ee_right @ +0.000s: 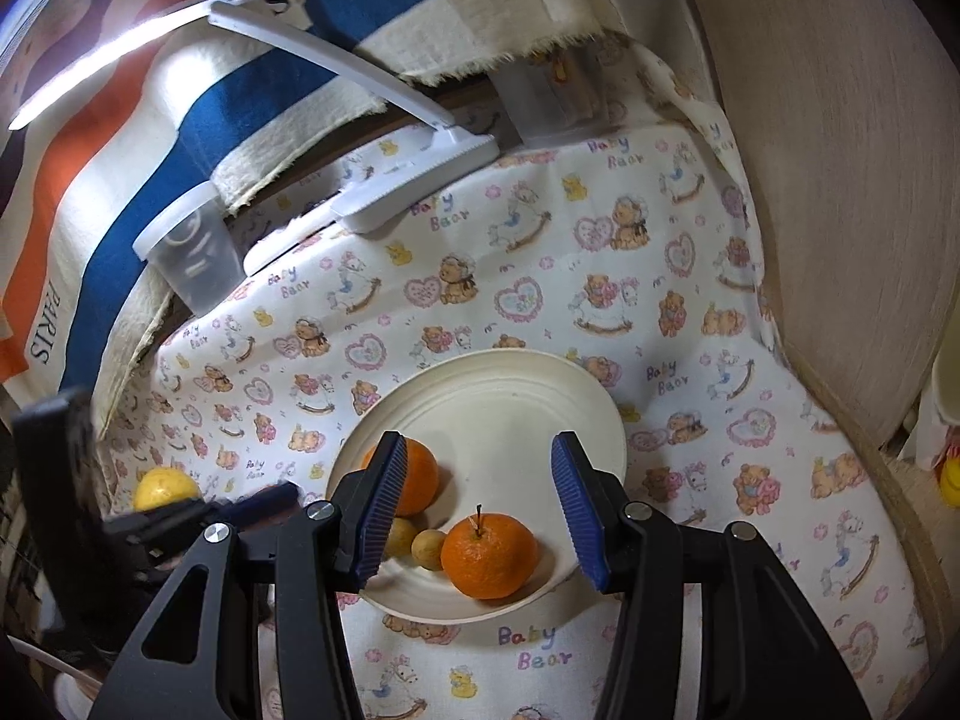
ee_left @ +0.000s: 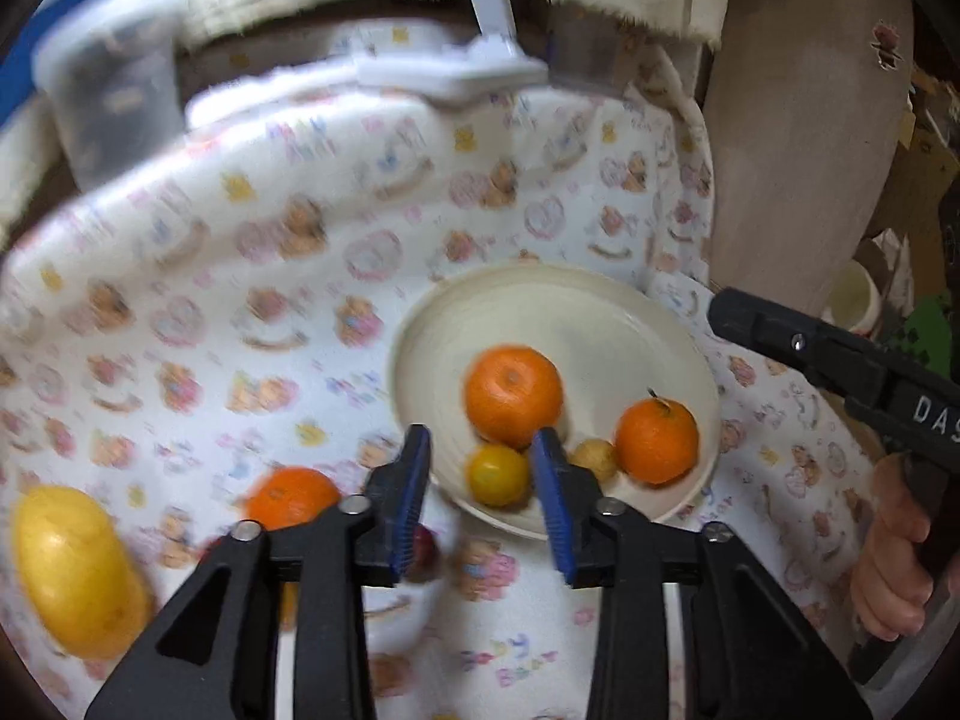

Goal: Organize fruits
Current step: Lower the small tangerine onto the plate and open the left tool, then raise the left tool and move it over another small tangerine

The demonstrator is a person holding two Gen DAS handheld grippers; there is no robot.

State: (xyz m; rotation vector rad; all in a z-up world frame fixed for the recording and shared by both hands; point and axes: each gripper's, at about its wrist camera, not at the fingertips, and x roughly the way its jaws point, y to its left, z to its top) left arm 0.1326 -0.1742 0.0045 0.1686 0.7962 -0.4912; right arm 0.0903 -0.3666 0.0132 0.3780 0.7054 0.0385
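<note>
Sorting seems midway: 4 fruits sit on the plate (ee_right: 600, 420), both the left gripper (ee_left: 483, 504) and right gripper (ee_right: 474, 504) are released and empty, so next comes the loose orange (ee_left: 292, 495).

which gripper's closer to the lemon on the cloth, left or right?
Left. The left gripper hangs open over the cloth between the lemon and the plate. The right gripper is open over the plate, beyond the left one from the lemon.
</note>
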